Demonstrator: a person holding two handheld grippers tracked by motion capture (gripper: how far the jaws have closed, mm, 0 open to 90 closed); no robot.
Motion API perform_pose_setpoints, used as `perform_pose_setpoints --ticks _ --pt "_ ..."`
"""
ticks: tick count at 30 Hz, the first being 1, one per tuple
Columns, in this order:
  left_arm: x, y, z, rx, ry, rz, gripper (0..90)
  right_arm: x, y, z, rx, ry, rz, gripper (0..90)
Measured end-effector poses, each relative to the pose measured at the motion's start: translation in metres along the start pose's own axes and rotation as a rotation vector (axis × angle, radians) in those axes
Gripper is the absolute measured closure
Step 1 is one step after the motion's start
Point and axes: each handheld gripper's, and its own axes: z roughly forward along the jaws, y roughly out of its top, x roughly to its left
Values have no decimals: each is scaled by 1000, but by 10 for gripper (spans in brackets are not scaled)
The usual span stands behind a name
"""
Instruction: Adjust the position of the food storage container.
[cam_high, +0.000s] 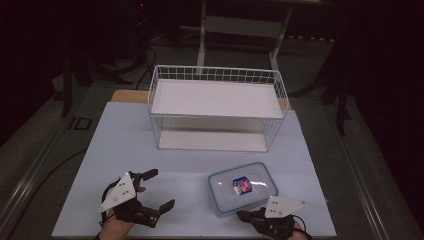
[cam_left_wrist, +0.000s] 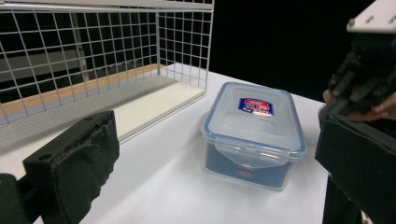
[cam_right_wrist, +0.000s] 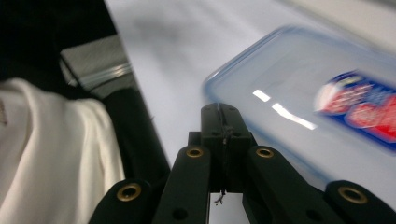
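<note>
While my right hand-held gripper (cam_high: 243, 216) sits with its jaws pressed together at the near corner of the lidded plastic box (cam_high: 242, 186), my left hand-held gripper (cam_high: 159, 189) waits spread wide and empty to the box's left. The box rests flat on the bench (cam_high: 120, 145), near its front edge, in front of the wire basket (cam_high: 218, 107). I judge the spread one stands ready to take the box's side.
</note>
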Motion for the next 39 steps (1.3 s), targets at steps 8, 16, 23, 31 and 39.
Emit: perform_pose_setpoints --ticks 8,16,23,31,39 --pt "-1 -2 3 11 -19 2 0 -7 -4 25 99 33 -18 900" --pt "0 -2 3 14 -26 2 0 -11 4 37 111 23 -71 900" --pt "-1 -2 3 19 -25 2 0 -22 15 50 113 6 -66 900" --pt "-1 -3 4 27 -34 0 0 -29 22 57 101 14 -63 900" --pt "-1 -3 5 29 -40 -2 0 -43 31 10 -2 -101 -48 900"
